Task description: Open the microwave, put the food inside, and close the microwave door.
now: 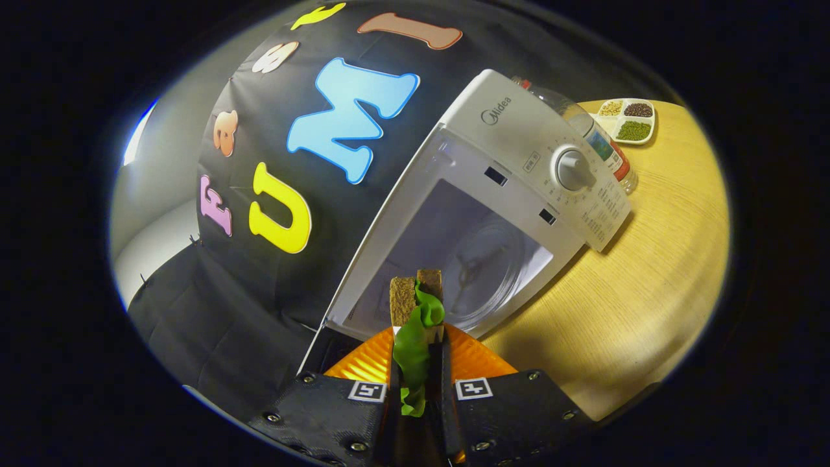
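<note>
Looming just ahead of the gripper (418, 363), the microwave (519, 130) stands on the wooden table (648, 285) with its door already swung aside, so the cavity gapes open and the glass turntable (483, 272) shows on its floor beyond the fingers. The whole scene sits tilted from where the gripper is held. Well beyond the oven, a clear bottle (593, 133) with a red band rests just behind the control panel, and farther off lies a small divided tray (628, 120) of beans and grains.

The fingers are pressed together on the sandwich (416, 311), a pair of brown bread slices with a green leaf spilling between them, held upright right at the mouth of the cavity.

As I see it, the trouble would come from that loose leaf: if it snags on the oven's lower lip, it could drag out. A tilted approach might also clip the door frame and knock the bread askew.

The maker's mark "Midea" reads clearly on the panel above the dial (574, 170); the finer print below is too small to make out.
</note>
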`<state>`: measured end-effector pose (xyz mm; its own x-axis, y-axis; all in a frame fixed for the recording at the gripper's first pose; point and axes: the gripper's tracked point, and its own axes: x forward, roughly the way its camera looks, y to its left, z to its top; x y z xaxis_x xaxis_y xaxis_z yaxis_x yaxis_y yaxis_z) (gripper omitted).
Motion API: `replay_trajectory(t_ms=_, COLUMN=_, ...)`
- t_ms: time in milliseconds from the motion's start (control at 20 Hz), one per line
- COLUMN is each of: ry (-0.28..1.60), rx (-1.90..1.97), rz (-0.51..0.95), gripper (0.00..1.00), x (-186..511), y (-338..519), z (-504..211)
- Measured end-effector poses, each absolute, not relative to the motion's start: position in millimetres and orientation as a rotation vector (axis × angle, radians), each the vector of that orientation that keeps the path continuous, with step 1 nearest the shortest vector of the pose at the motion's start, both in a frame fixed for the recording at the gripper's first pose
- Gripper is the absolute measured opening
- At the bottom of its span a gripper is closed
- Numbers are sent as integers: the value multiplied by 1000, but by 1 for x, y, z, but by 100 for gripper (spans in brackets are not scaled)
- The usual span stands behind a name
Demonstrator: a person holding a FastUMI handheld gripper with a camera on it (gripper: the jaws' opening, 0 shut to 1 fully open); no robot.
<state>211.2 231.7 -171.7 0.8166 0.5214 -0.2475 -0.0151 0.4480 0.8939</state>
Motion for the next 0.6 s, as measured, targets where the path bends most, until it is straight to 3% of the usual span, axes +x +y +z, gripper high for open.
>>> replay_trajectory(t_ms=500, ry=433, rx=1059, rz=278, gripper=24, x=287, y=263, z=-210)
replay_trajectory(t_ms=600, ry=409, rx=1029, rz=277, gripper=29, x=297, y=267, z=-213)
